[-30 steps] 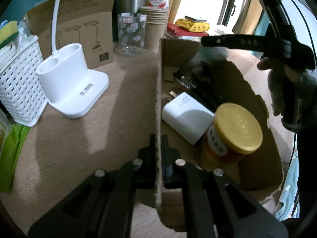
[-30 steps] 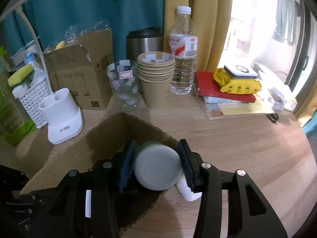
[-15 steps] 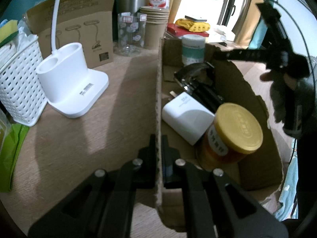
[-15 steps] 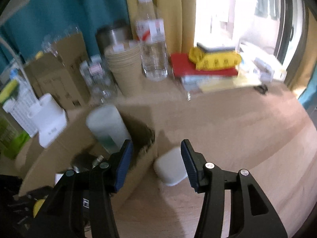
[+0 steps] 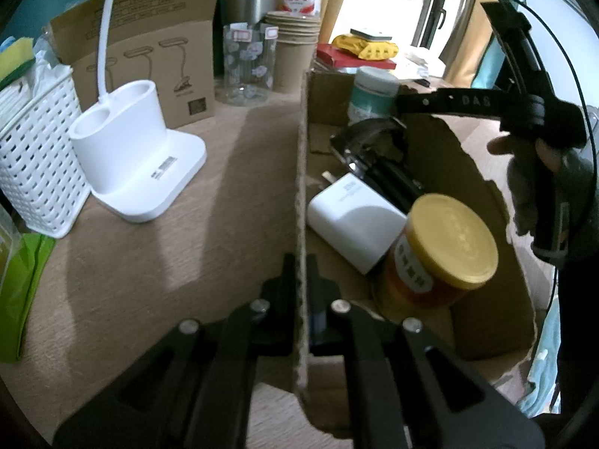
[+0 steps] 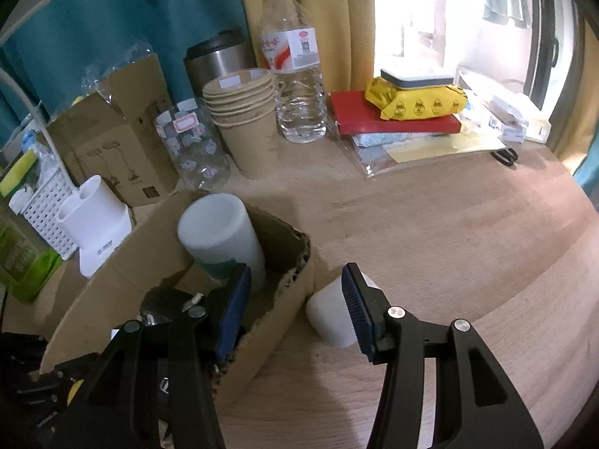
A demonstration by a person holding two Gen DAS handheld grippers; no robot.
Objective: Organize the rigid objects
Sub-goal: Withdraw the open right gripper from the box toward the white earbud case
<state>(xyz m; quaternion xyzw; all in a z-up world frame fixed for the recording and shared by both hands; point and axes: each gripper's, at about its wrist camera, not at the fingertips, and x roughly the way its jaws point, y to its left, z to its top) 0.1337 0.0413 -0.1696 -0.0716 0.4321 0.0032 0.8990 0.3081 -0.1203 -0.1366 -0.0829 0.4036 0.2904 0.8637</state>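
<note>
Two grippers: left gripper (image 5: 301,273) clenched on the cardboard box (image 5: 301,194) wall; right gripper (image 6: 295,299) released, white canister (image 6: 221,235) at ten o'clock.

The left hand-held gripper (image 5: 301,273) is clamped on the near wall of a cardboard box (image 5: 301,172) standing on the wooden tabletop (image 5: 157,262). Inside the box lie a white charger block (image 5: 352,220), a tilted jar with a yellow lid (image 5: 438,254), a dark object behind them, and a pale green-banded canister (image 5: 368,95) upright at the far end. The right hand-held gripper (image 5: 411,103), held by a gloved hand (image 5: 543,183), reaches over the box near the canister. Left of the box stand a white lamp base (image 5: 131,161) and a white lattice basket (image 5: 33,153).
</note>
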